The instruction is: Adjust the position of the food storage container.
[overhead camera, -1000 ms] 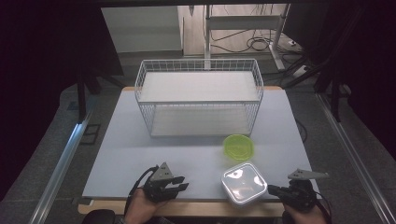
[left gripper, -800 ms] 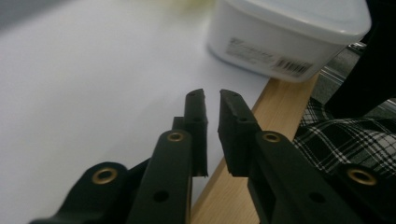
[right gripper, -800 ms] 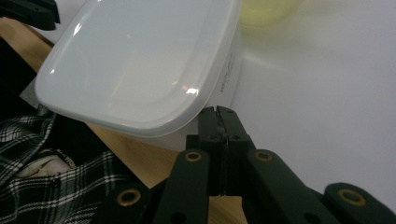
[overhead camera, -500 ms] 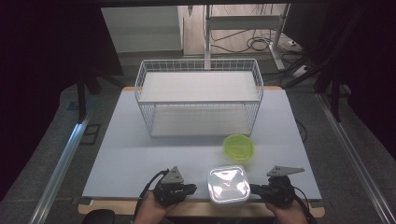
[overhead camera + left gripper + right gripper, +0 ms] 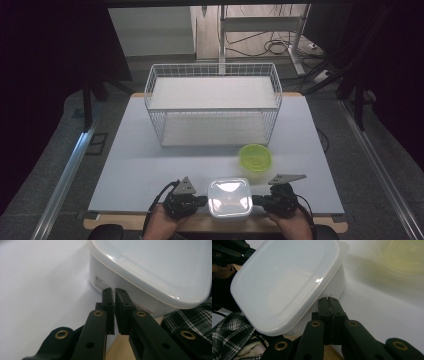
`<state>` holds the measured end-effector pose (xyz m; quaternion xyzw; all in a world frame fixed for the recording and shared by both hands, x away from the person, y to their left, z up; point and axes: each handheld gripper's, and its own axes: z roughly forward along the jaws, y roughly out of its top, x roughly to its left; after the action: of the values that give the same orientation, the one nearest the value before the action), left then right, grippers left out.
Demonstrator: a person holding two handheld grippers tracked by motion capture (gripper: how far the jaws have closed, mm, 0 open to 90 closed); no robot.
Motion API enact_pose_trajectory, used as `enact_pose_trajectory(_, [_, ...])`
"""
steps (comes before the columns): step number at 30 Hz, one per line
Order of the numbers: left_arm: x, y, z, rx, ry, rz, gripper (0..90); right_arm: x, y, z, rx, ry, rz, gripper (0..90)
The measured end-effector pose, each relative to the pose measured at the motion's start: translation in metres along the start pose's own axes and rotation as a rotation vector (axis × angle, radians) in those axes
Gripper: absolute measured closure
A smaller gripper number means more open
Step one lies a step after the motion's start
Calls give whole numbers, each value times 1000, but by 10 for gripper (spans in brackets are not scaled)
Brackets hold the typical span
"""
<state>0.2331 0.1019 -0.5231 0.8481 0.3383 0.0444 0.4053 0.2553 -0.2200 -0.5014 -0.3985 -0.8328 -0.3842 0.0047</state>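
Dark room, grey floor [image 5: 60,165], cables [image 5: 272,47] behind the table [image 5: 150,150]

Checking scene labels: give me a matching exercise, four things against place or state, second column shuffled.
Things:
1. white lidded container
2. green lid
3. wire basket
4. left tongs

Places or states:
A. far half of the table, nothing inside
B. shut, tips at the container's left side
C. near edge, between the two tongs
D. flat on the table, just in front of the basket's right end

Pairs: 1-C, 2-D, 3-A, 4-B
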Motion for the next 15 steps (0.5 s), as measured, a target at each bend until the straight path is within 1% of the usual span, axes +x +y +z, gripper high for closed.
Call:
enact_pose_trajectory(1, [2,0,-1,-1,9,-7,872,1,2,2,1,3,6,896])
enact_pose_trajectory(2, [2,0,-1,-1,9,-7,875,1,3,4,-1,6,7,896])
enact_pose_trajectory(3, [6,0,-2,-5,26,-28,877,2,5,7,0,7,7,897])
enact_pose_trajectory(4, [6,0,-2,-5,26,-28,878,2,5,7,0,7,7,897])
enact_pose_trajectory(5, [10,0,-4,-10,38,-43,879,3,10,12,1,3,3,897])
enact_pose_trajectory(9, [19,0,-5,-12,69,-67,881,2,19,22,2,-4,3,897])
enact_pose_trajectory(10, [19,0,-5,-12,69,-67,882,2,19,22,2,-4,3,897])
enact_pose_trajectory(11, [24,0,-5,-13,83,-78,881,2,24,27,1,-10,-1,897])
enact_pose_trajectory(13, [29,1,-5,-16,97,-85,883,2,29,31,0,-13,-2,897])
enact_pose_trajectory(14, [29,1,-5,-16,97,-85,883,2,29,31,0,-13,-2,897])
enact_pose_trajectory(15, [34,2,-6,-20,112,-95,885,1,35,37,-4,-17,-6,897])
